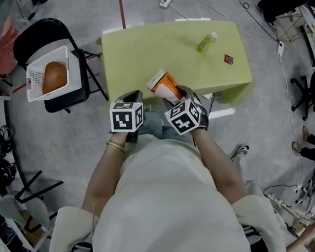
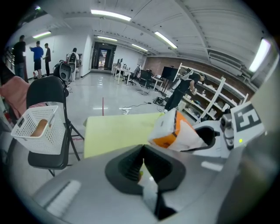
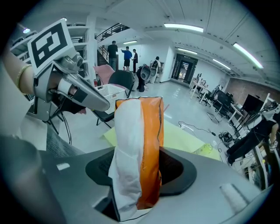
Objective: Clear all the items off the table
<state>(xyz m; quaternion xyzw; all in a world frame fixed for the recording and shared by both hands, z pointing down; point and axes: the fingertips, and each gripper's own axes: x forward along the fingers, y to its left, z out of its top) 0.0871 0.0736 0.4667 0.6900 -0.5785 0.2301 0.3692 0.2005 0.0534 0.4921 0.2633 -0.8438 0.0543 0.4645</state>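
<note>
Orange-and-white snack bag [image 3: 139, 144]: we list it as clamped between the jaws of the right gripper [image 3: 140, 177], which stand well apart on its two sides. It stands upright along the jaws. In the head view it is tilted over the near edge of the table [image 1: 153, 53].

Left gripper [image 2: 142, 168]: we record its jaws closed against each other. It sits just beside the right gripper, level with it.

Yellow-green table, remaining stock: we count one green bottle [image 1: 206, 42] lying toward the far side, and near it one small red item [image 1: 228, 59], too small for us to identify.

Off the table, to the left: one black folding chair [image 1: 41, 34] carrying a white mesh basket [image 1: 35, 86]. We note a brown bun-like object [image 1: 55, 77] inside the basket.
</note>
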